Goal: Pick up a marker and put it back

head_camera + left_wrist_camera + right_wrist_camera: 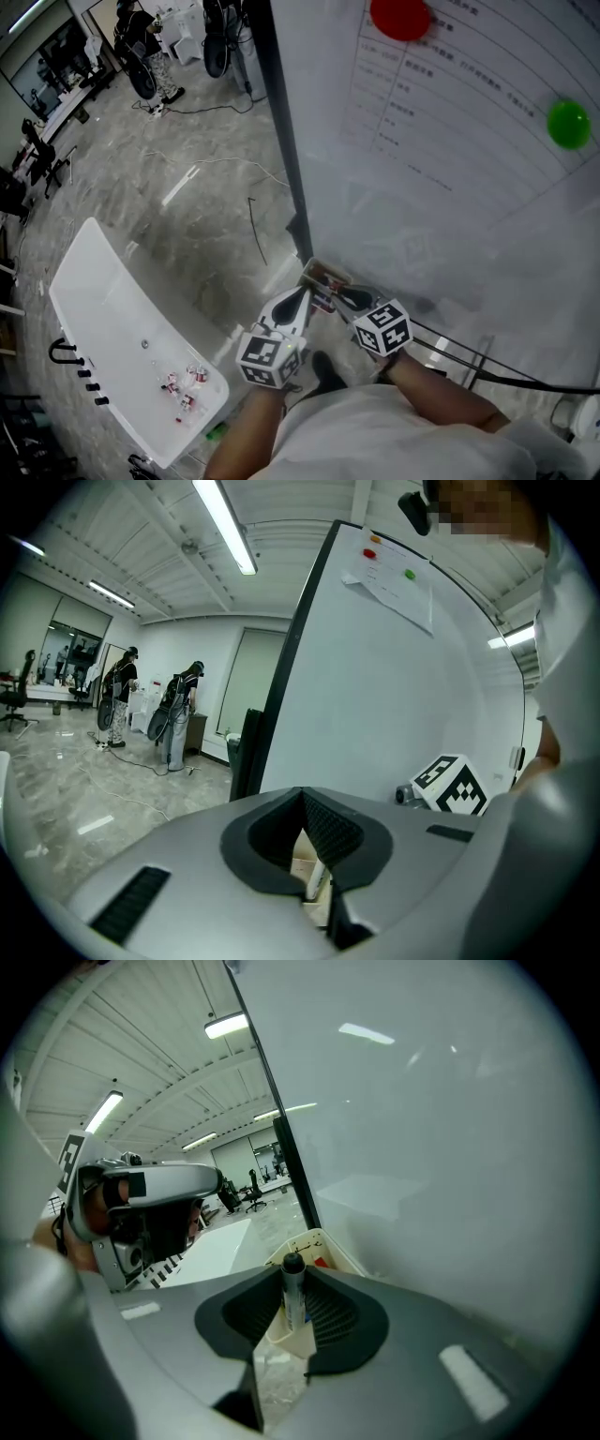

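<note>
The slim, pale-barrelled, black-capped marker (pixel 292 1285) looks light, rigid and smooth, best pinched mid-barrel; it stands upright between the jaws of the right gripper (pixel 296 1307), foot in the cream plastic tray (pixel 314 1242) on the glossy whiteboard (pixel 422 1147); those jaws sit slightly parted, seemingly just off it; the left gripper (pixel 311 853) has its jaws pinched on the tray's wall.

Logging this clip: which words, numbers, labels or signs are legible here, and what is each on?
None can be quoted.
Printed sheet on the whiteboard: table rows of print, too blurred to read.
Marker: no label legible.
Tray: small dark marks, too small to read.
Two patterned cubes: square codes only, no words.
</note>
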Motion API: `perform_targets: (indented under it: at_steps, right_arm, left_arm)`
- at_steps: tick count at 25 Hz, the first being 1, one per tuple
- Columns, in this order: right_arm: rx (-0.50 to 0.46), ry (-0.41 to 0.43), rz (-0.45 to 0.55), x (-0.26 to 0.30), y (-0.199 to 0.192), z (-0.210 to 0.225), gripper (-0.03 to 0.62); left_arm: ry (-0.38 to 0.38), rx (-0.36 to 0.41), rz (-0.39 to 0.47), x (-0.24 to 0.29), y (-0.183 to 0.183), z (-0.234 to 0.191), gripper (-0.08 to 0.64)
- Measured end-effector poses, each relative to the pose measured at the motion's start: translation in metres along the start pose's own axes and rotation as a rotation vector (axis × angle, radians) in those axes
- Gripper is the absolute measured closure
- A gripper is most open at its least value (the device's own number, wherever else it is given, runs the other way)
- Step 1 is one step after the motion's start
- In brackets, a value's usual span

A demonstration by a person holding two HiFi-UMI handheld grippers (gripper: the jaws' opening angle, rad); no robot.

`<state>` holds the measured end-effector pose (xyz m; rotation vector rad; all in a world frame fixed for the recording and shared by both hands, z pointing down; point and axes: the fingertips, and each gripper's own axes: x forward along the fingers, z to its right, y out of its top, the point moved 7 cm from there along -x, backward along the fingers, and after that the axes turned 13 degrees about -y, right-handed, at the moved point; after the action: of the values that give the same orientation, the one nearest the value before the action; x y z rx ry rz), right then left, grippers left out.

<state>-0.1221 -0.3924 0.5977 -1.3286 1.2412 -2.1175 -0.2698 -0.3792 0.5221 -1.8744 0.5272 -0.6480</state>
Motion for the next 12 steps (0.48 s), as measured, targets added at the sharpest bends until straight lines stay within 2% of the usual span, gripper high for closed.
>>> perform_targets:
  at_steps: [9, 12]
  right_arm:
    - [-0.008, 0.006, 0.06, -0.019, 0.022, -0.002, 0.502]
    - [-0.018, 0.013, 0.095, -0.031, 0.035, -0.006, 0.492]
  left_arm:
    - [-0.024, 0.029, 0.026, 0.0, 0.016, 0.014, 0.558]
    - [-0.031, 0.06, 0.042, -0.001, 0.027, 0.021, 0.558]
